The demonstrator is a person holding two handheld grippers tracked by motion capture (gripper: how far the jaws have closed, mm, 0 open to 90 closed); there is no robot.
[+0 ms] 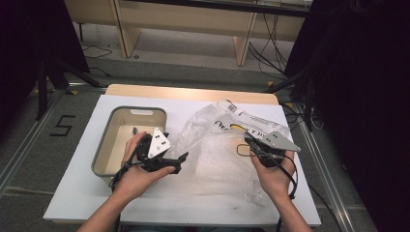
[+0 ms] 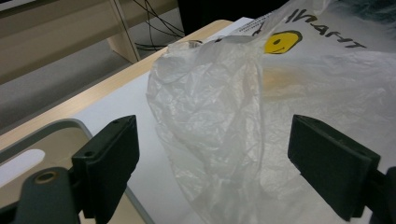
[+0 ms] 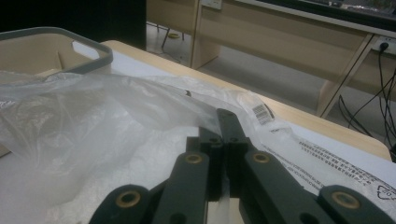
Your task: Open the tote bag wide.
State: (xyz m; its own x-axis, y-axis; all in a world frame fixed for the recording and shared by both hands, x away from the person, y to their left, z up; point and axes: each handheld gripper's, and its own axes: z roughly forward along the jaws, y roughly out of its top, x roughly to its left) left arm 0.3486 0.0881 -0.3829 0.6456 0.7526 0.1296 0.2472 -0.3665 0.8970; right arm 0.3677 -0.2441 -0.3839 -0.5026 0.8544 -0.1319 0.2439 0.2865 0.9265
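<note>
A crumpled clear plastic bag (image 1: 217, 145) with black lettering and a yellow smiley (image 2: 281, 42) lies on the white table (image 1: 82, 183). My left gripper (image 1: 180, 162) is at the bag's left edge, beside the bin, and it is open. In the left gripper view a fold of the bag (image 2: 210, 107) hangs between its wide-apart jaws (image 2: 219, 163). My right gripper (image 1: 246, 140) is at the bag's right side, shut on the film. In the right gripper view a thin strip of plastic shows pinched between its closed jaws (image 3: 226, 121), and the bag (image 3: 93, 126) spreads out beyond them.
A beige bin with a grey rim (image 1: 138, 109) stands on the table's left part, with a small dark item (image 1: 134, 129) inside. The bin's rim (image 2: 70, 123) lies close by my left gripper. Beyond the table are the floor, cables and wooden furniture legs (image 1: 241, 46).
</note>
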